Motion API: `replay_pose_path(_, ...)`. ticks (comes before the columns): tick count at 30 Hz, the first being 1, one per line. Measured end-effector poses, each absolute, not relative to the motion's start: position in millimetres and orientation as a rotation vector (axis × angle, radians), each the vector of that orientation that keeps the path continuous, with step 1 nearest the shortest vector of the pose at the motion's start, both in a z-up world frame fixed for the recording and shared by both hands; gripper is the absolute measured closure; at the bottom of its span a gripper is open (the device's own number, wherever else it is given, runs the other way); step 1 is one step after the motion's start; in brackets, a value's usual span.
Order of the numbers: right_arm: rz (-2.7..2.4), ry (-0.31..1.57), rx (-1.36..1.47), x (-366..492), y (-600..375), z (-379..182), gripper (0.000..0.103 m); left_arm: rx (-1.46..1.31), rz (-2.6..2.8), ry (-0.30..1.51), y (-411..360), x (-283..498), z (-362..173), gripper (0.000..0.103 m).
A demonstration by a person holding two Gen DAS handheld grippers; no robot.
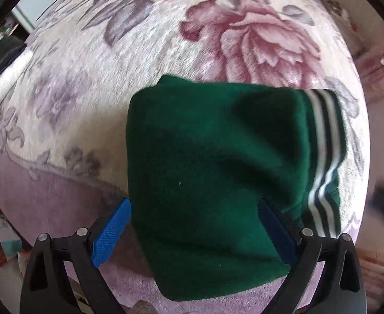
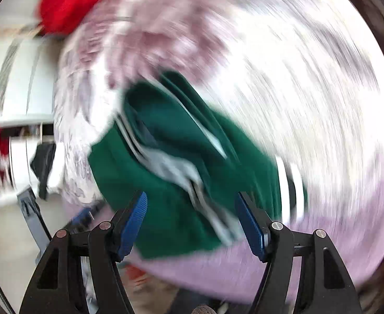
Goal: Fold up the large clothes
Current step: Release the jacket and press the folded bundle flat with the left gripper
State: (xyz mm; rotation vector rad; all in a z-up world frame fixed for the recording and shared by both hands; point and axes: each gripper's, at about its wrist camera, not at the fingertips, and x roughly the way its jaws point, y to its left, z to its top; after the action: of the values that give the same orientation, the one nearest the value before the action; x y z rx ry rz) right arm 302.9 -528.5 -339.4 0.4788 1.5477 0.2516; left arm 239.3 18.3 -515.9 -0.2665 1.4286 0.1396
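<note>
A dark green garment lies folded into a thick bundle on the floral blanket, with white and black stripes along its right side. My left gripper points down over the bundle's near part. Its blue pads stand wide apart, and nothing is visibly pinched between them. The right wrist view is heavily blurred. There the same green garment shows grey and white inner layers. My right gripper is over it with its jaws apart, the pads clear of the cloth.
The pink and lilac blanket covers the bed all round the garment. A white roll lies at the bed's left edge, and boxes sit on the floor below. A red cloth and white shelves are beyond the bed.
</note>
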Motion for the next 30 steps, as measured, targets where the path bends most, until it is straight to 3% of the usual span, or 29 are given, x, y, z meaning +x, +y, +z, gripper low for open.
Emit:
replay_pose_path(5,0.493,1.594,0.402,368.1,-483.3,-372.6,0.032,-0.270,0.170,1.424,20.3,241.6,-527.2,0.003)
replay_pose_path(6,0.535,1.597,0.395,372.2,-473.9,-377.6,0.047,-0.267,0.174,1.417,21.0,241.3,-527.2,0.003)
replay_pose_path(7,0.536,1.571,0.374,351.8,-474.4,-387.0,0.068,-0.265,0.176,1.412,21.5,240.4,-527.0,0.003)
replay_pose_path(8,0.517,1.562,0.360,353.9,-471.7,-386.4,0.101,-0.265,0.179,1.408,22.4,239.9,-525.9,0.003)
replay_pose_path(14,0.201,1.428,0.457,376.6,-503.6,-379.0,0.101,-0.257,0.207,1.399,37.5,228.6,-526.9,0.003)
replay_pose_path(19,0.265,1.692,0.447,382.9,-505.5,-426.3,0.098,-0.246,0.227,1.474,49.3,220.4,-557.3,0.003)
replay_pose_path(20,0.319,1.697,0.423,377.1,-505.7,-418.9,0.084,-0.251,0.227,1.489,51.3,217.8,-562.2,0.003)
replay_pose_path(21,0.348,1.691,0.390,370.0,-508.0,-408.3,0.063,-0.259,0.229,1.495,53.5,215.0,-564.9,0.003)
replay_pose_path(23,0.351,1.670,0.300,349.1,-516.5,-392.6,0.043,-0.272,0.231,1.494,56.3,210.4,-566.4,0.003)
replay_pose_path(30,0.356,1.879,0.182,262.6,-536.6,-451.4,0.042,-0.295,0.243,1.509,57.4,194.1,-571.8,0.003)
